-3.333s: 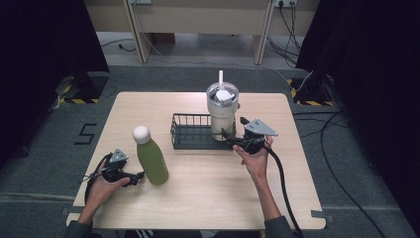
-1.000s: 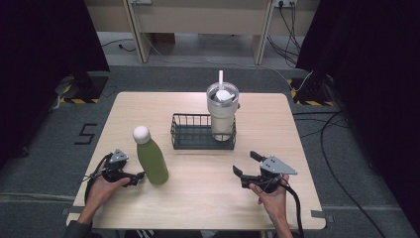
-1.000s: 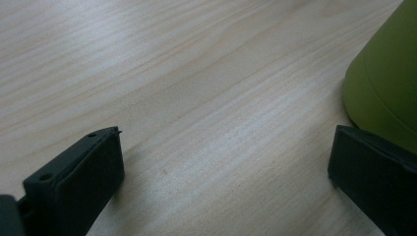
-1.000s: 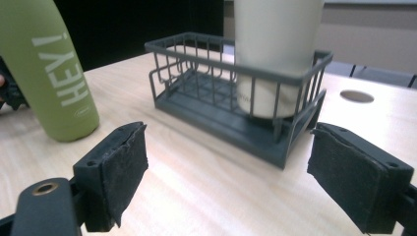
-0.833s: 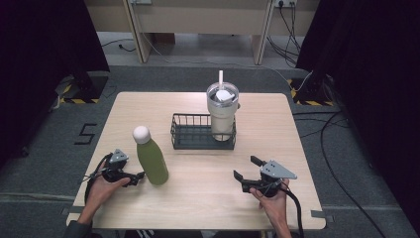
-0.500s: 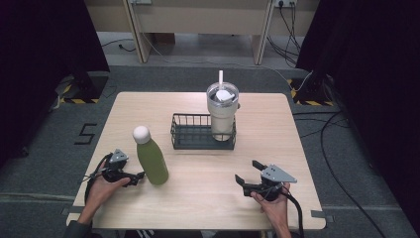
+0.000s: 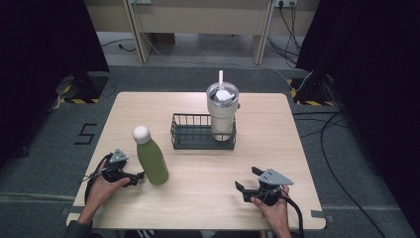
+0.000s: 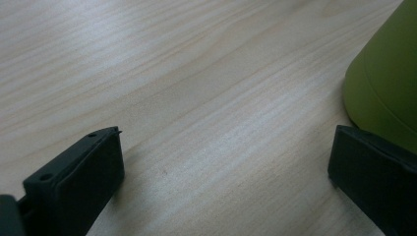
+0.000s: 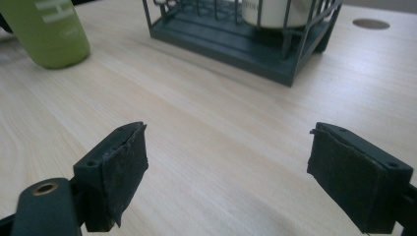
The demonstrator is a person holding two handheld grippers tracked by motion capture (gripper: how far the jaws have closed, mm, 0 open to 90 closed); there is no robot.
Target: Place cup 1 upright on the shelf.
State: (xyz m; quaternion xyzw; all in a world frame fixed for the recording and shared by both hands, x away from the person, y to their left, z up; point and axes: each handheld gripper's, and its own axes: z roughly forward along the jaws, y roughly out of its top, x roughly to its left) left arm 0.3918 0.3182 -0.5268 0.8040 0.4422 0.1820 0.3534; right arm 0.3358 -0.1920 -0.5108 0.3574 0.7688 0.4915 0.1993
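Pulled back from the tumbler (image 7: 222, 111) to lower right, right hand-held gripper (image 7: 249, 183) gapes wide; left hand-held gripper (image 7: 137, 177), wide, flanks the green bottle (image 7: 151, 159).

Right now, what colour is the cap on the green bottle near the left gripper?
White, on the green bottle; clearest in the high view.

Matt green bottle (image 7: 152, 162), dark wire basket (image 7: 194, 133), pale wood table (image 7: 198, 193)
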